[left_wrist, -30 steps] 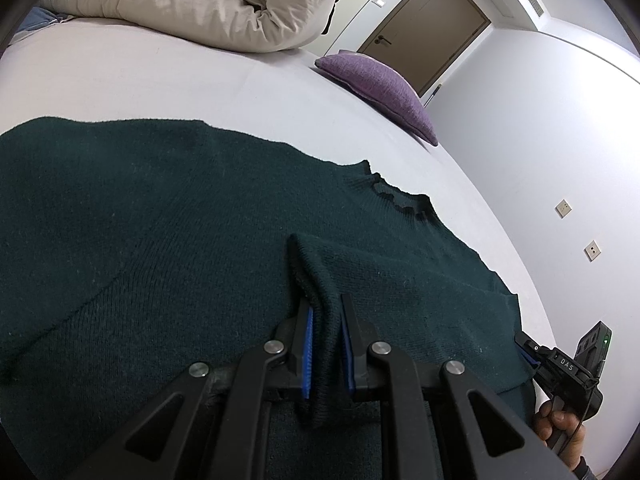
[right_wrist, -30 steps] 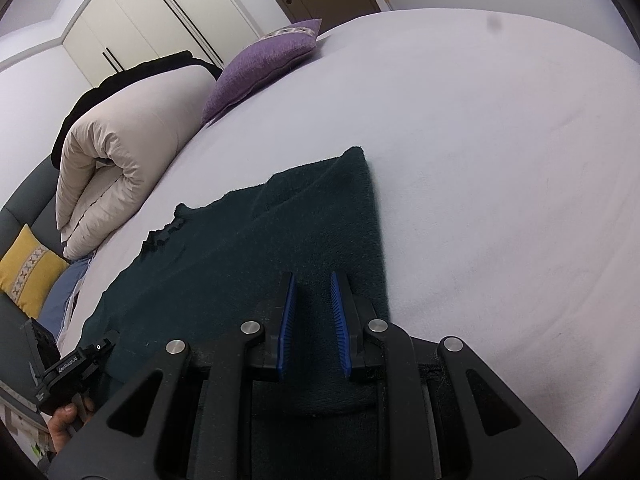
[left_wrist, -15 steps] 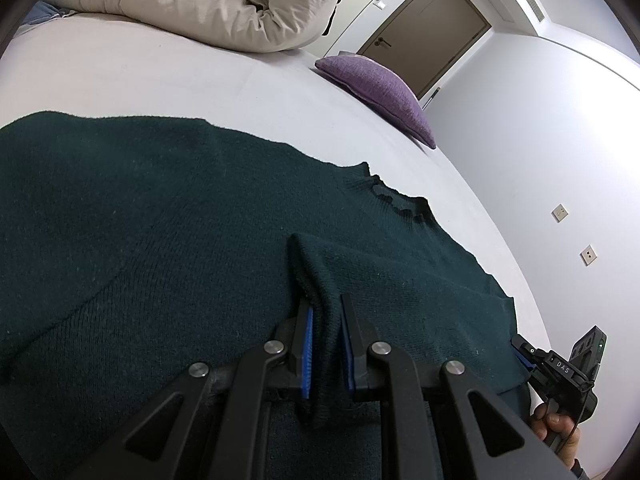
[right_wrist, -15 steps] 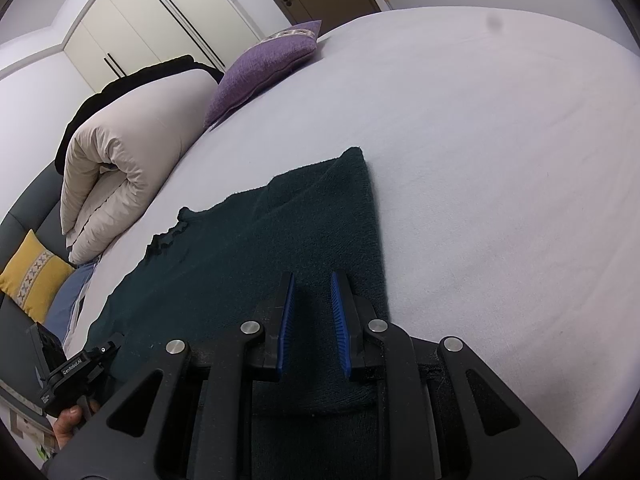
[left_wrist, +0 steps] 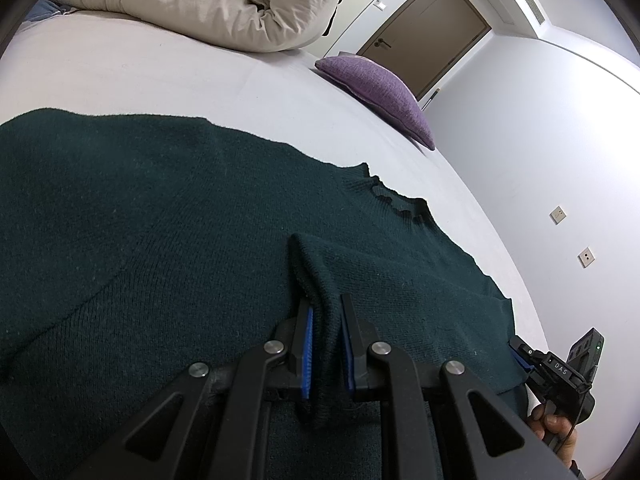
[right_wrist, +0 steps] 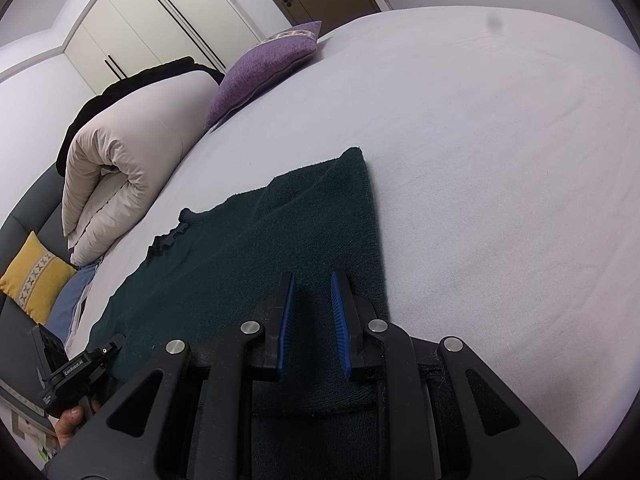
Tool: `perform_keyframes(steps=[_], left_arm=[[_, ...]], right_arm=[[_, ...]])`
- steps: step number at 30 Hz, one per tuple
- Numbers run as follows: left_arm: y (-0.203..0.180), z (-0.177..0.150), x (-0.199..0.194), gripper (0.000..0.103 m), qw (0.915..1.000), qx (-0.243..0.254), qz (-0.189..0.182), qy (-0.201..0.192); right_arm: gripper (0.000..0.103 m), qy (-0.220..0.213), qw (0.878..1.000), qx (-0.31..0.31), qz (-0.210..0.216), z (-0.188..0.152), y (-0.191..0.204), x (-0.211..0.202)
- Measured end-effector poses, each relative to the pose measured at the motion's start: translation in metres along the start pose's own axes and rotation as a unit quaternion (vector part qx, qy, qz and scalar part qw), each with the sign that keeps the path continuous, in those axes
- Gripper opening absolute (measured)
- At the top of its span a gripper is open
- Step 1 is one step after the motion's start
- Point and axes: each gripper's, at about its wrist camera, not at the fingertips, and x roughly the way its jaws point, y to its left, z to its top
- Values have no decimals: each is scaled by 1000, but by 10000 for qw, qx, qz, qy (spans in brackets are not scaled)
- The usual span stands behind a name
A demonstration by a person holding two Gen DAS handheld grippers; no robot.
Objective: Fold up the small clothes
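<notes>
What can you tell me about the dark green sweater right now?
The dark green sweater is a fine knit with a frilly collar. It lies mostly flat on the pale bed sheet, partly folded, with a straight edge toward the bare sheet. The left claw is pinching a raised fold of fabric between its blue pads. The right claw sits at the near hem with knit between its pads.

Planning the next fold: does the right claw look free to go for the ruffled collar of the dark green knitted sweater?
Probably not yet: the right claw is shut on the sweater's hem; the collar lies uncovered.
</notes>
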Motion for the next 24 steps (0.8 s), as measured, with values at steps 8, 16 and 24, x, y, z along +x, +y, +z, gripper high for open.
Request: perform_keyframes(steps=[8, 16, 24], left_arm=[[0, 0, -1, 16, 10000, -8, -11, -1], [1, 0, -1, 16, 10000, -7, -13, -1], [1, -1, -2, 16, 10000, -12, -22, -4]], right_arm=[[17, -5, 10000, 6, 9, 1, 0, 0], [17, -5, 10000, 13, 16, 1, 0, 0], [17, -13, 10000, 24, 33, 2, 1, 0]])
